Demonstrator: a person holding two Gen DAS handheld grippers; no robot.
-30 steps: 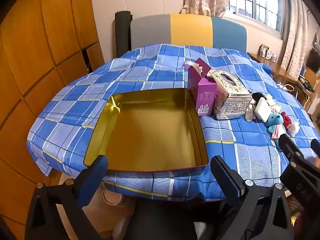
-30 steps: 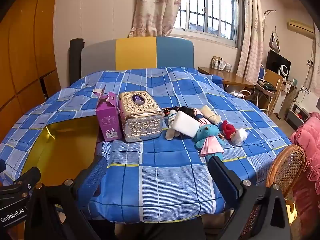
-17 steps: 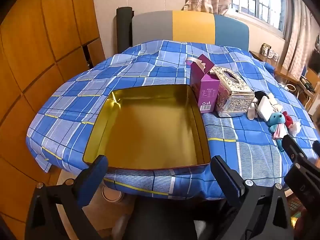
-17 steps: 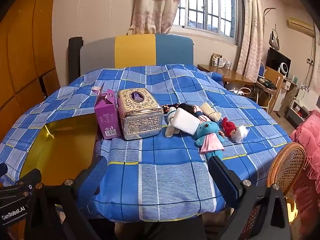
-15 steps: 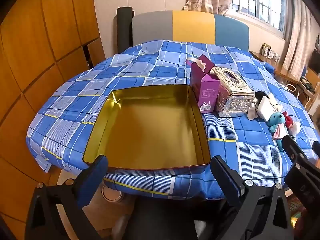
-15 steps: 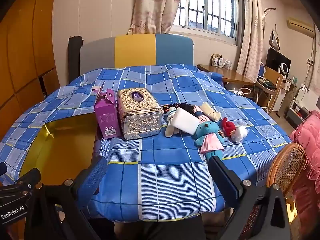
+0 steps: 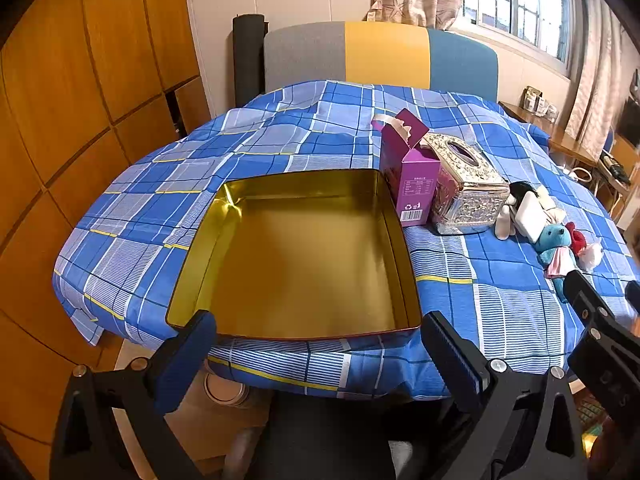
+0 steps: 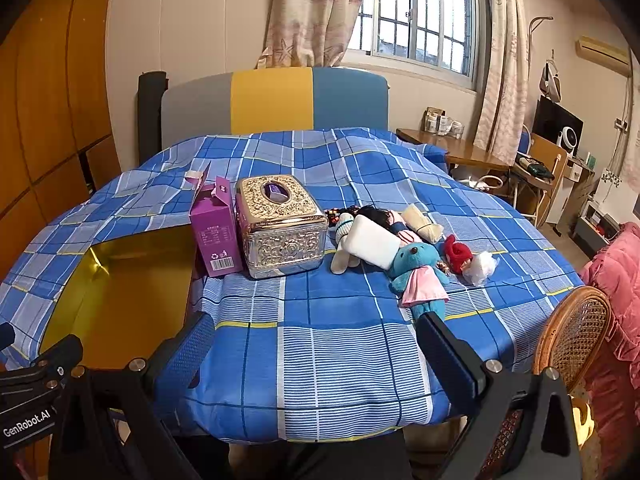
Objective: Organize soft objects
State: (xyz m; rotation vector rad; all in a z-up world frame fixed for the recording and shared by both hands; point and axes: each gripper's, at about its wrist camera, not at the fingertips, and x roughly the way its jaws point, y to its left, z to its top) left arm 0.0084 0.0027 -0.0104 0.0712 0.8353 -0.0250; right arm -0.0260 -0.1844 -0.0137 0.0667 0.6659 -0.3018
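A pile of soft toys lies on the blue checked tablecloth: a blue bear in a pink dress (image 8: 418,272) (image 7: 556,242), a white plush (image 8: 370,240), a dark-haired doll (image 8: 380,214) and a small red-hatted doll (image 8: 460,254). An empty gold tin box (image 7: 296,256) (image 8: 120,292) sits at the table's left. My left gripper (image 7: 318,344) is open and empty at the tin's near edge. My right gripper (image 8: 314,344) is open and empty, short of the toys, near the table's front edge.
A purple carton (image 8: 216,232) and an ornate silver tissue box (image 8: 280,224) stand between the tin and the toys. A wicker chair (image 8: 572,332) is at the right. A striped chair back (image 8: 272,100) stands behind the table. Wooden panels (image 7: 80,80) line the left.
Both grippers have pulled back and risen slightly, so the table sits a little farther off. Both stay open; nothing on the table has moved.
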